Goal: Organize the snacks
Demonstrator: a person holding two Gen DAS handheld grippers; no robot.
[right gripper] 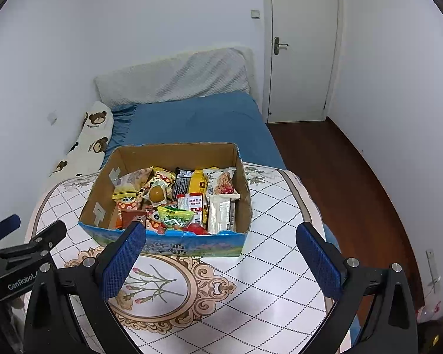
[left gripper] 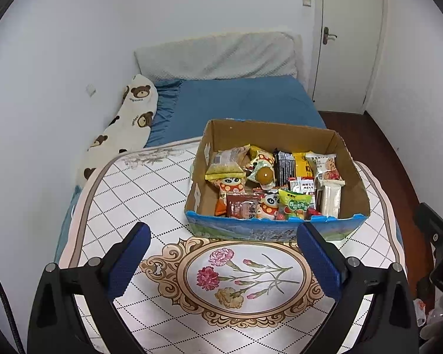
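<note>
Holding both tools wide apart and empty, you hover above a flowered quilt (left gripper: 150,194) on the bed: your left gripper (left gripper: 221,239) spreads its blue-padded fingers (left gripper: 127,262) over the carnation medallion (left gripper: 245,277), and your right gripper (right gripper: 221,240) spreads just as wide nearer the quilt's right edge. Just beyond both sets of tips stands the cardboard box (left gripper: 351,177) with its blue printed front, resting on the quilt and filled with snacks (left gripper: 268,183) in a loose heap. From the left wrist the box sits right of centre, and you can pick out a green candy bag (left gripper: 298,203) near the front wall, a cookie packet (left gripper: 325,162) at the far right and a round brown ball in clear wrap (left gripper: 265,174) in the middle. From the right wrist the same box (right gripper: 245,194) lies left of centre, its front wall partly hidden behind your left-hand finger pad.

Only the left view shows your right tool as a black shape at the frame's right edge; only the right view shows the left tool low on the left, with its "GenRobot" lettering. The right view alone takes in the wide sweep of dark wooden floor (right gripper: 339,177). Both views carry the blue sheet (left gripper: 236,100), the bear-print pillow (left gripper: 133,118), the padded headboard (left gripper: 215,56) and the white door (left gripper: 348,38) beyond
</note>
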